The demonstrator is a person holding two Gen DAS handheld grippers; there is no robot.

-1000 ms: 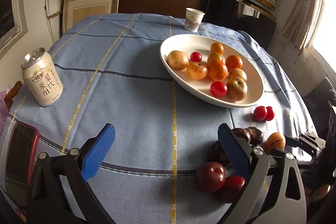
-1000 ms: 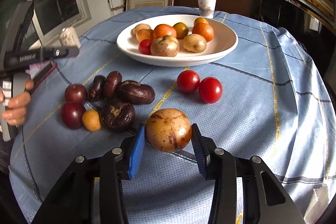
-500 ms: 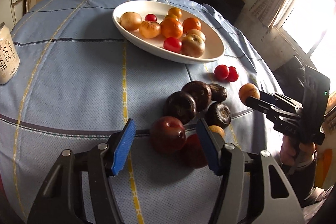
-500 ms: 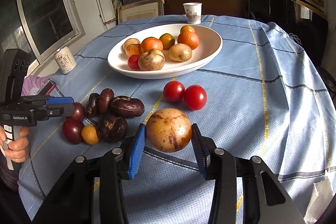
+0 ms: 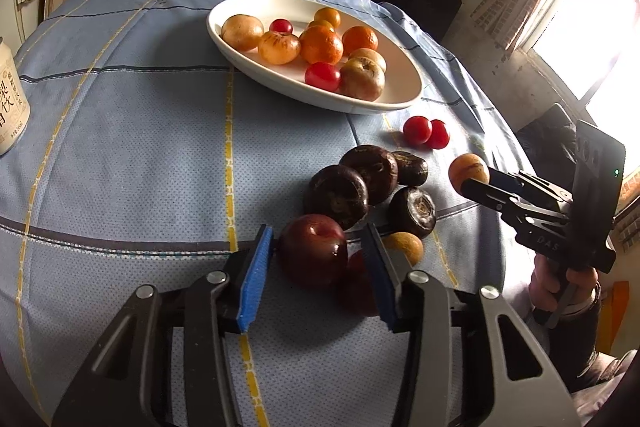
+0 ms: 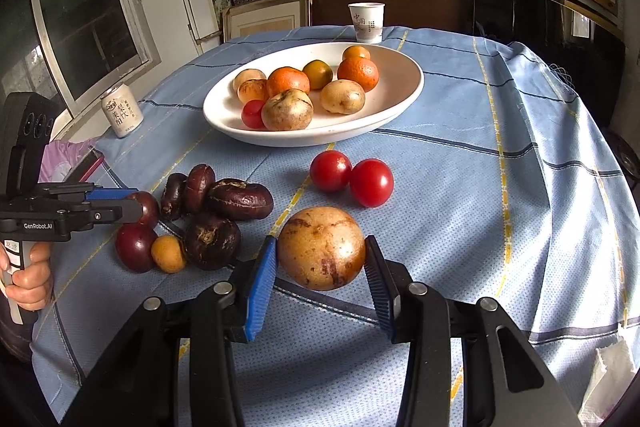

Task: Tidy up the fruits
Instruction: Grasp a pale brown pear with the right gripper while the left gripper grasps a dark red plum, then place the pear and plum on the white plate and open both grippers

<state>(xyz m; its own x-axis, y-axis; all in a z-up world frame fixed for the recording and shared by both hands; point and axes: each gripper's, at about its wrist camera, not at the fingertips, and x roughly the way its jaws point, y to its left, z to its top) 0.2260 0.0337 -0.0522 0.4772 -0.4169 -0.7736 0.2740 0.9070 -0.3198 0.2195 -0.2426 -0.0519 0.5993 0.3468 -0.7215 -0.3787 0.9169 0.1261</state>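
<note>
Shelves of stacked boxes line the back wall behind a round table under a blue cloth [image 6: 520, 131] with yellow and dark stripes; windows brighten both sides. On it sit a white oval plate [image 6: 404, 87] of fruit, a paper cup [image 6: 367, 23] and a drink can [image 6: 122, 111]. The left gripper [image 5: 316, 259] is closing around a dark red plum [image 5: 312, 255] lying among dark fruits near the table's edge. The right gripper [image 6: 320, 259] clamps a tan round fruit [image 6: 322, 247] just beside two red tomatoes [image 6: 352, 179].
</note>
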